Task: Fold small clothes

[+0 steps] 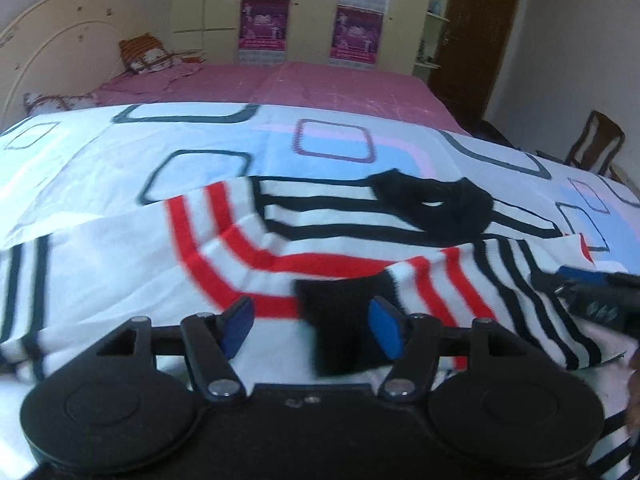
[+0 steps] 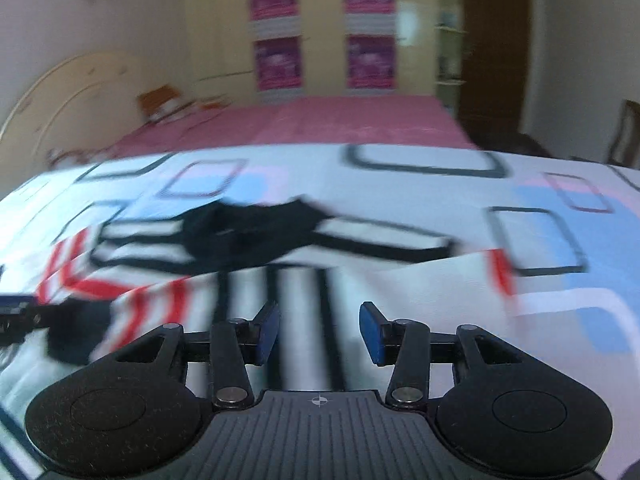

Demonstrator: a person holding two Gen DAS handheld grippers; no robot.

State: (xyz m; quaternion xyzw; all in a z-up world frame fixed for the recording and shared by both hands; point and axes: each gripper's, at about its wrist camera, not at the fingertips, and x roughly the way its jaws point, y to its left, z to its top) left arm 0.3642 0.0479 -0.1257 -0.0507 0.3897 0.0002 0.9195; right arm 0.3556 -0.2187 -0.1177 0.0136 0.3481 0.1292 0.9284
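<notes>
A small white shirt [image 1: 328, 220] with black and red stripes and a black collar [image 1: 436, 204] lies on a white patterned sheet [image 1: 224, 144]. Its sleeves are folded in; a black cuff [image 1: 344, 320] lies between the jaws of my left gripper [image 1: 314, 330], which is open just above the shirt's near edge. The right gripper [image 1: 596, 292] shows at the right edge of this view. In the right wrist view my right gripper [image 2: 320, 330] is open over the black-striped part of the shirt [image 2: 288, 292], holding nothing. The left gripper [image 2: 16, 312] shows at the left edge there.
The sheet covers the near part of a bed with a pink cover [image 1: 312, 84]. A cream headboard [image 1: 52, 40] and pillows [image 1: 148, 54] are far left. A wardrobe [image 1: 312, 8] stands behind, a wooden chair [image 1: 596, 144] at the right.
</notes>
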